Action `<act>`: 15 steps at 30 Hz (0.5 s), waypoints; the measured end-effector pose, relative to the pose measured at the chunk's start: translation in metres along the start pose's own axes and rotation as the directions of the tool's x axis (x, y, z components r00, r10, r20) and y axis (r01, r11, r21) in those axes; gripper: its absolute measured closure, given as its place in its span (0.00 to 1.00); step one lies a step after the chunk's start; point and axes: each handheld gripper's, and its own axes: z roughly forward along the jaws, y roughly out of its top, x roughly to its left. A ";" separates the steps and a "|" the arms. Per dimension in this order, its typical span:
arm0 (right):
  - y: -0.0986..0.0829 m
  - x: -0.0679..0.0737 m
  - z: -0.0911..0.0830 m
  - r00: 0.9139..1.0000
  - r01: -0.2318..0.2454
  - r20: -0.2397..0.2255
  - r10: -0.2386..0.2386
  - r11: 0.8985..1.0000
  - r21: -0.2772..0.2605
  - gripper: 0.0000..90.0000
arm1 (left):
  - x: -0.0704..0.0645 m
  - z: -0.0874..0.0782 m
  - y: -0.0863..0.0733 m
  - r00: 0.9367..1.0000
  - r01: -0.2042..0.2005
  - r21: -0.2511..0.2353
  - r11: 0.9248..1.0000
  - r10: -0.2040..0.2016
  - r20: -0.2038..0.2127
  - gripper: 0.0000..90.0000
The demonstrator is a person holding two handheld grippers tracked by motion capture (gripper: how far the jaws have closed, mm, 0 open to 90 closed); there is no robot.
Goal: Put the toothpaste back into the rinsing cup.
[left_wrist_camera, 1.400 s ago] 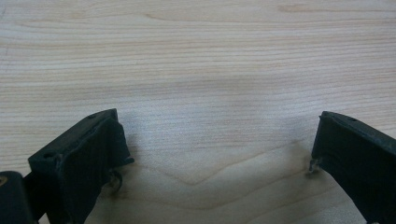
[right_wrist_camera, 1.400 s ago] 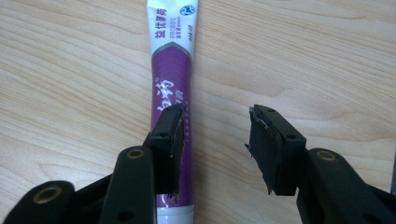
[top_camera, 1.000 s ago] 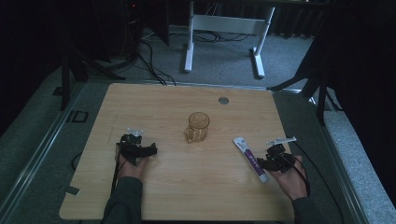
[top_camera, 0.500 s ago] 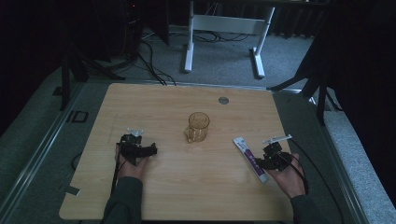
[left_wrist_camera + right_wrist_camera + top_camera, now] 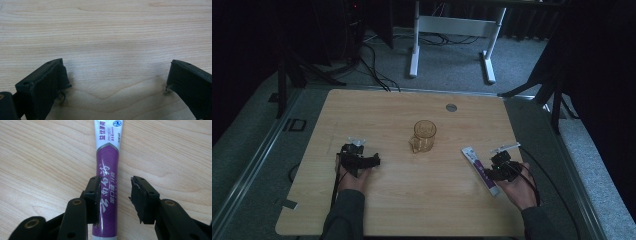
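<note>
**Toothpaste tube between the right tongs, not yet gripped**

The left tongs (image 5: 373, 161) rest wide open on the bare tabletop (image 5: 362, 110), holding nothing; a glass mug (image 5: 423, 136) stands between the two tongs. The right tongs (image 5: 115, 197) are half open and straddle the purple toothpaste tube (image 5: 108, 182), which lies flat on the tabletop. One jaw touches its side, the other stands apart. The tube looks light, soft and a little slippery, so I would pinch the middle gently. Its long axis runs straight ahead from the tongs, the white end pointing away.
</note>
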 end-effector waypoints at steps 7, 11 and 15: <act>0.003 0.001 0.003 1.000 0.000 -0.012 0.001 1.000 0.010 0.69 | 0.000 0.000 0.000 1.000 0.000 0.000 1.000 0.000 0.000 0.02; 0.005 0.002 0.004 1.000 0.000 -0.014 0.000 1.000 0.017 0.70 | 0.000 0.000 0.000 1.000 0.000 0.000 1.000 0.000 0.000 0.02; 0.007 0.002 0.007 1.000 0.000 -0.014 0.001 1.000 0.028 0.72 | 0.000 0.000 0.000 1.000 0.000 0.000 1.000 0.000 0.000 0.02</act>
